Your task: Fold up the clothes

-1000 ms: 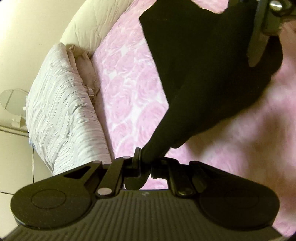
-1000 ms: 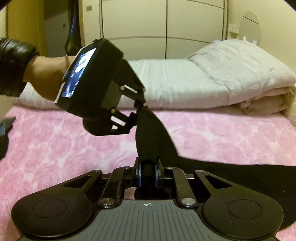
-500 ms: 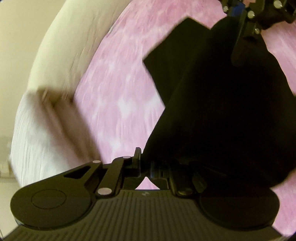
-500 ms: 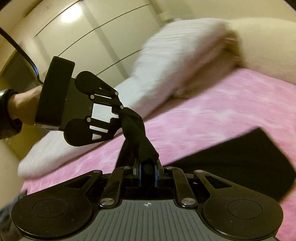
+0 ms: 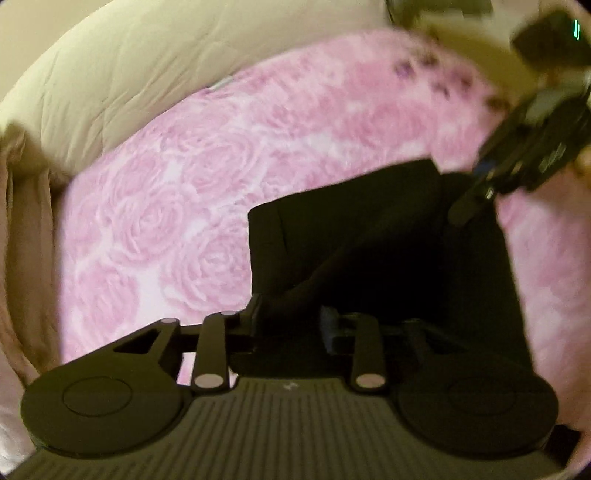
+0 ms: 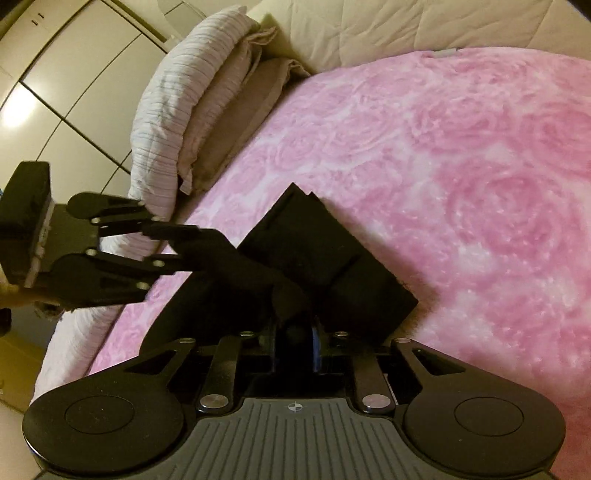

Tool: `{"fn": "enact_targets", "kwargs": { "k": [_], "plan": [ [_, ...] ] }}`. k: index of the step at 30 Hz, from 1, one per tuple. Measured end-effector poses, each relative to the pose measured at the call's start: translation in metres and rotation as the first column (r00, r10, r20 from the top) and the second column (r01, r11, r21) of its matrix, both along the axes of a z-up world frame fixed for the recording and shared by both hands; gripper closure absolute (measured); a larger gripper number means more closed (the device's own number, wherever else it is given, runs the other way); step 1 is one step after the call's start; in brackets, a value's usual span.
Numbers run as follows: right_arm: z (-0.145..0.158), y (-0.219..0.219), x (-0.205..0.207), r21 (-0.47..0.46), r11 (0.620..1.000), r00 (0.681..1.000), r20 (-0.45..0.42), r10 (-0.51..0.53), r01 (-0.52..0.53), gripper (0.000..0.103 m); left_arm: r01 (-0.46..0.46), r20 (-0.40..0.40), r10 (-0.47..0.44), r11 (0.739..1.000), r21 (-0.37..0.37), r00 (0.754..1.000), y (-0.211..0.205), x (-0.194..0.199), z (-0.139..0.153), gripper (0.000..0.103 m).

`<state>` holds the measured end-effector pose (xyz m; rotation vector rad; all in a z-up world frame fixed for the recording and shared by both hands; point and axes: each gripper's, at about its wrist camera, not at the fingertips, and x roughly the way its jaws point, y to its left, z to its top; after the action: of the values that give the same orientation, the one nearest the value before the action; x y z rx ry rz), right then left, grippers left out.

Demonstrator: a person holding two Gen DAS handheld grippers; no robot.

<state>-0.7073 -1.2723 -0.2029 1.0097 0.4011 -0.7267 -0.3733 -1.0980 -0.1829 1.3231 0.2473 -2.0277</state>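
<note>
Under me a bed (image 6: 461, 184) spreads a pink rose-print blanket. 1 cream quilt (image 6: 388, 26) lies along its far edge, striped white bedding (image 6: 173, 92) is piled beside it, and pale wardrobe doors (image 6: 55, 74) catch lamp glare.

Two grippers are in the room, the left gripper (image 6: 192, 245) at about nine o'clock and the right gripper (image 6: 294, 338) at six. One black garment (image 6: 332, 266) lies between them on the bed. One pink rose-patterned blanket (image 6: 461, 166) covers the mattress. At about eleven o'clock sit three pillows: one white striped pillow (image 6: 177, 103) and two brownish pillows (image 6: 240, 125). One cream quilt (image 6: 388, 26) runs along the far edge at twelve o'clock.
</note>
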Motion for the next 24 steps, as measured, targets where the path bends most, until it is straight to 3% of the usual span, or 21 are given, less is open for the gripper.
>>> {"fn": "enact_targets", "kwargs": {
  "k": [2, 5, 10, 13, 16, 17, 21, 24],
  "plan": [
    [0.001, -0.006, -0.001, 0.02, 1.0, 1.0, 0.001, -0.008, 0.008, 0.079, -0.019, -0.035, 0.019, 1.0, -0.02, 0.999, -0.007, 0.011, 0.008, 0.062],
    [0.004, -0.007, 0.006, 0.018, 1.0, 1.0, -0.024, -0.004, 0.005, 0.074, -0.095, -0.061, 0.094, 0.995, -0.011, 0.994, -0.022, 0.027, 0.01, 0.062],
    [-0.001, -0.009, 0.023, -0.037, 0.999, 0.995, -0.1, 0.019, -0.022, 0.071, -0.129, -0.126, 0.138, 0.989, 0.078, 0.982, -0.054, 0.027, -0.018, 0.061],
    [-0.004, -0.01, 0.019, -0.006, 1.0, 0.997, -0.082, -0.013, 0.013, 0.073, -0.173, -0.196, 0.2, 0.974, 0.146, 0.96, -0.079, 0.028, -0.04, 0.062],
    [-0.005, -0.009, 0.018, 0.013, 0.999, 0.996, -0.086, -0.038, 0.039, 0.089, -0.213, -0.256, 0.265, 0.953, 0.214, 0.93, -0.096, 0.028, -0.055, 0.087],
    [-0.005, -0.008, 0.018, 0.017, 0.999, 0.995, -0.089, -0.043, 0.044, 0.092, -0.22, -0.261, 0.274, 0.951, 0.217, 0.926, -0.097, 0.027, -0.056, 0.092],
    [0.021, -0.006, 0.009, -0.044, 0.998, 0.997, -0.053, -0.052, 0.049, 0.093, -0.177, -0.288, 0.207, 0.976, 0.128, 0.935, -0.093, 0.014, -0.034, 0.092],
    [0.024, -0.003, -0.005, -0.073, 0.993, 0.993, -0.062, -0.1, 0.096, 0.093, -0.152, -0.292, 0.179, 0.982, 0.115, 0.939, -0.103, 0.0, -0.038, 0.09]
  ]
}}
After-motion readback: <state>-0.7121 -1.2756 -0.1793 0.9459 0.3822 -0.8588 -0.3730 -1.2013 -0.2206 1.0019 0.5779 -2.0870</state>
